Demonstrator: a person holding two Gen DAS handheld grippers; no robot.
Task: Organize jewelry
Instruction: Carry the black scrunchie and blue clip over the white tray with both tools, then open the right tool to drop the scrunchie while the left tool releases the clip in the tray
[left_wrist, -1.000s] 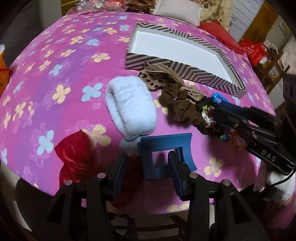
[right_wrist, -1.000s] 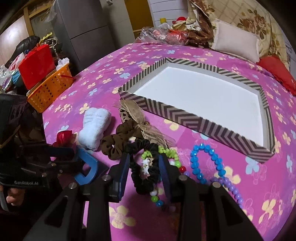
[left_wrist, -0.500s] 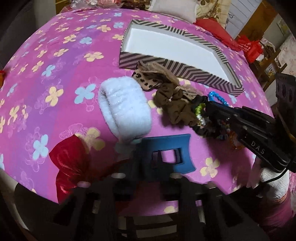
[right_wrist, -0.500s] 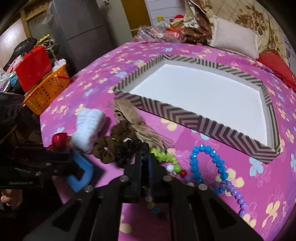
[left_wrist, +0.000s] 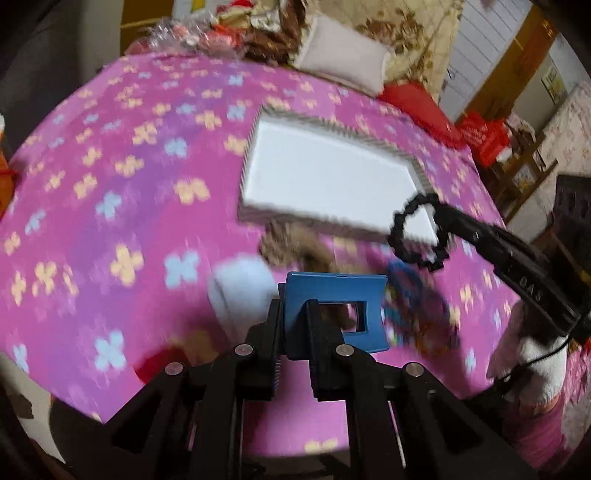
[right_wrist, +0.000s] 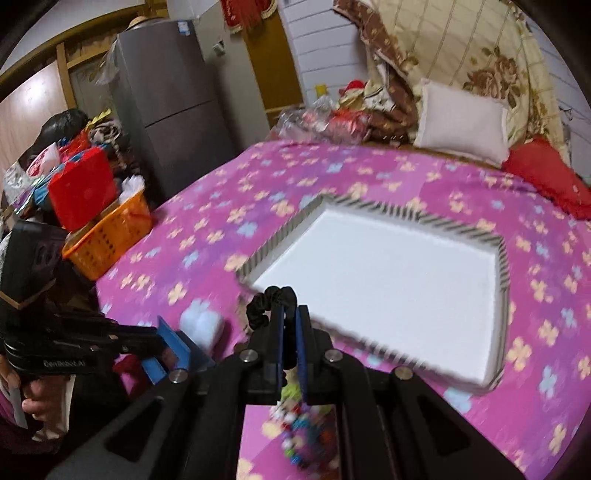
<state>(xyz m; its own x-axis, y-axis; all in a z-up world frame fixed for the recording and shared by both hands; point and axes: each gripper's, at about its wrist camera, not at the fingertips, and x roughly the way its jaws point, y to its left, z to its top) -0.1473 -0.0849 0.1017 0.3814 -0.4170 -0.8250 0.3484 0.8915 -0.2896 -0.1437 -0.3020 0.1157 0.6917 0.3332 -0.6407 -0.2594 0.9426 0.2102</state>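
Left fingers (left_wrist: 295, 325) pinching blue clip (left_wrist: 334, 295), right fingers (right_wrist: 290, 332) pinching black scrunchie (right_wrist: 271, 301); thin grips, could drop short of box (right_wrist: 388, 280).

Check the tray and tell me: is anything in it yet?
No. The tray shows only its bare white floor in the right wrist view; the black scrunchie is held in the right gripper.

- A bed with a pink flowered sheet (right_wrist: 229, 206) fills the middle of both views.
- A pale pillow (right_wrist: 463, 122) lies at the bed's head, with a red cushion (right_wrist: 546, 177) just beside it.
- A grey fridge (right_wrist: 173, 99) stands off the bed's far corner.
- An orange basket (right_wrist: 107, 236) sits beside the bed, a red box (right_wrist: 83, 188) in it.
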